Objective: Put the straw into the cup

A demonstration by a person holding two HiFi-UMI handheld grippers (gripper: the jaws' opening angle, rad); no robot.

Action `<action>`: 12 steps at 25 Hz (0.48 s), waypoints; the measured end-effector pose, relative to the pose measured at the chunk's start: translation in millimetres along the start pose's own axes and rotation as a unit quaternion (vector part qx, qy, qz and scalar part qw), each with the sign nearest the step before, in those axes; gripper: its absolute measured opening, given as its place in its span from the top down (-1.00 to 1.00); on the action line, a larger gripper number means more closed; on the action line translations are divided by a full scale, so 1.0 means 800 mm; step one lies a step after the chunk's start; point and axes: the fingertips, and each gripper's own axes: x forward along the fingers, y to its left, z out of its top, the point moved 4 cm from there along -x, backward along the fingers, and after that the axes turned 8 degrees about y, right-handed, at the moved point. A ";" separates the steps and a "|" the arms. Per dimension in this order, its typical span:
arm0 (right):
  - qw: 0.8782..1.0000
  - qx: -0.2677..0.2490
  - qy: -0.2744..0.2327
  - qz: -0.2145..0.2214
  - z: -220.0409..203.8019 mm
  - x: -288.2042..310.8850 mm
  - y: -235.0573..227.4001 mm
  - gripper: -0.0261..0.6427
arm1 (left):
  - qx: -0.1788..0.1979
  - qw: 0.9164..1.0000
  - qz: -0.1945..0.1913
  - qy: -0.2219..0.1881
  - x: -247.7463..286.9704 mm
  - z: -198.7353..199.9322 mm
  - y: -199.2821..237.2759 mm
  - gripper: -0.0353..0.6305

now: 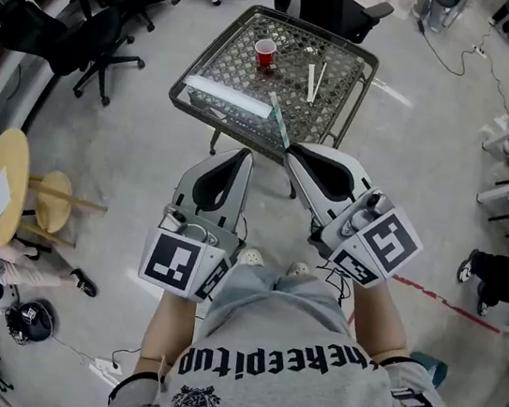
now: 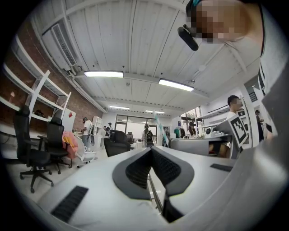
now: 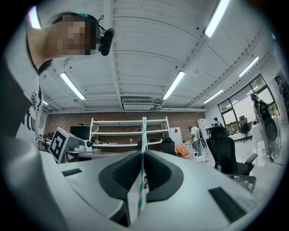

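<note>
A red cup (image 1: 265,53) stands upright near the far side of a metal mesh table (image 1: 335,106). My right gripper (image 1: 292,152) is held in front of the table's near edge, shut on a white and teal wrapped straw (image 1: 279,121) that sticks out past the jaws. In the right gripper view the straw (image 3: 143,149) rises straight between the closed pads of my right gripper (image 3: 143,155). My left gripper (image 1: 246,154) hangs beside it, shut and empty; in its own view the left gripper (image 2: 151,151) has its jaws pressed together. Both grippers are well short of the cup.
Two more wrapped straws (image 1: 315,81) lie on the mesh to the right of the cup, and a long white pack (image 1: 226,95) lies along the table's near edge. Black office chairs (image 1: 98,42) stand at left, a round wooden stool (image 1: 6,184) further left. A cable runs across the floor.
</note>
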 end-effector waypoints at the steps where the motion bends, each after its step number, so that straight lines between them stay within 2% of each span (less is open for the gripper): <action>1: 1.000 0.000 0.000 -0.002 -0.001 0.004 0.002 0.81 | 0.000 1.000 -0.001 -0.001 -0.001 -0.001 0.005 0.82; 12: 0.999 0.032 -0.006 -0.024 -0.008 0.048 0.009 0.81 | -0.003 1.000 -0.026 -0.001 -0.006 -0.010 0.053 0.82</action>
